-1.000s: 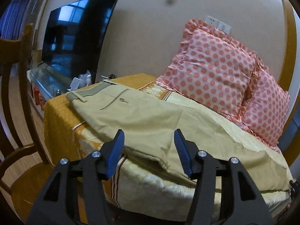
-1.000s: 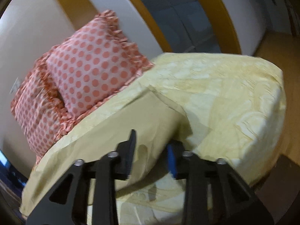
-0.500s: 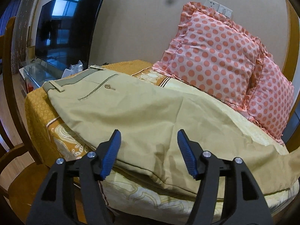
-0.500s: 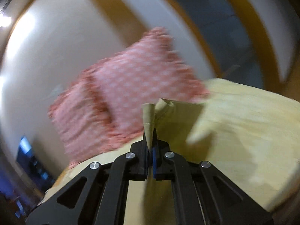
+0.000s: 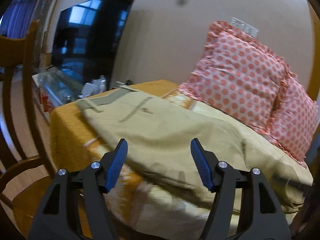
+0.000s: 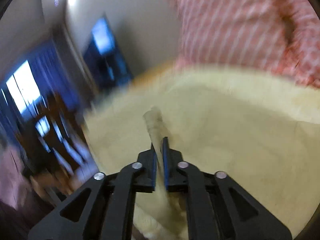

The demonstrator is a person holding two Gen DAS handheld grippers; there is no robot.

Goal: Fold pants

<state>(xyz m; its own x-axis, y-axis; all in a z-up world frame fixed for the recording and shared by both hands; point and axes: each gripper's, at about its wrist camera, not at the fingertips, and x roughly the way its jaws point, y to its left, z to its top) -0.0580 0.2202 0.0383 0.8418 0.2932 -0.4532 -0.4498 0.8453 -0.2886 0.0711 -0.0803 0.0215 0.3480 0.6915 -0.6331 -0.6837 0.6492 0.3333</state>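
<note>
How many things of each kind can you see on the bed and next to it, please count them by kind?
Pants: 1
Polka-dot pillows: 2
Television: 1
Wooden chair: 1
Grippers: 2, the left gripper open above the pants, the right gripper shut on the pants cloth
Total: 7

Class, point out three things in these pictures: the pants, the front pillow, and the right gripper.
pants (image 5: 172, 132): left wrist view, on the seat, mid-cloth.
front pillow (image 5: 238, 76): left wrist view, on its dotted face.
right gripper (image 6: 159, 154): right wrist view, between fingertips pinching the pants.
</note>
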